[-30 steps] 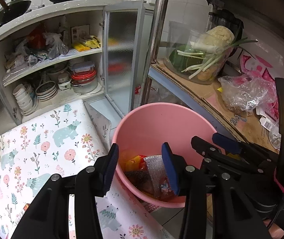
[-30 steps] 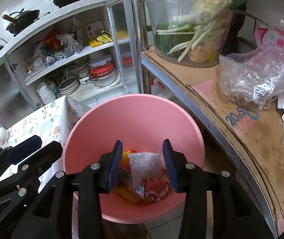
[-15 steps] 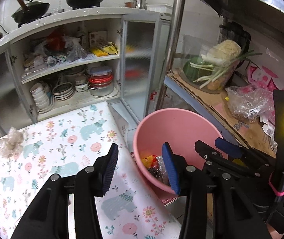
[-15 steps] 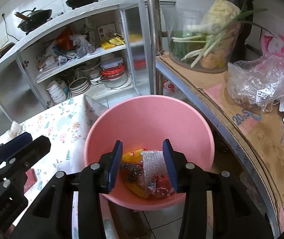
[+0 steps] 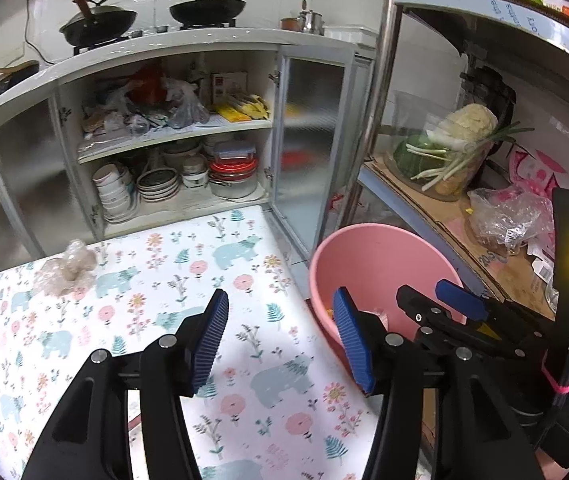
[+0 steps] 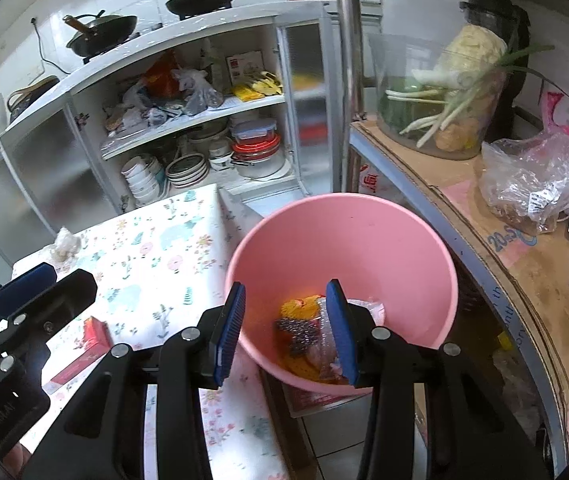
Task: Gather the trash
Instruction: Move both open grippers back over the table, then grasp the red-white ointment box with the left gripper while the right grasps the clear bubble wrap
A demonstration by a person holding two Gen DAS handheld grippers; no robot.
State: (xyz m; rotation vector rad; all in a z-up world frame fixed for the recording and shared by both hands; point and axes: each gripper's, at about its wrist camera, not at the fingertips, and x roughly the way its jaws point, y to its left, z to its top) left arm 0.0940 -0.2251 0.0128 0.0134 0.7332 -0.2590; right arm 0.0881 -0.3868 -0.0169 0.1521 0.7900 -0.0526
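- Pulling back and leftward from the pink bin, both grippers.
- Hovering spread and empty: left gripper, right gripper.
- Lying far across the floral table: crumpled wrapper, risking slipping when pinched.

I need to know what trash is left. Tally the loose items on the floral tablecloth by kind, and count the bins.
Crumpled plastic wads: 1
Red boxes: 1
Pink bins: 1
Total: 3

Both tongs, left and right, are open and hold nothing.
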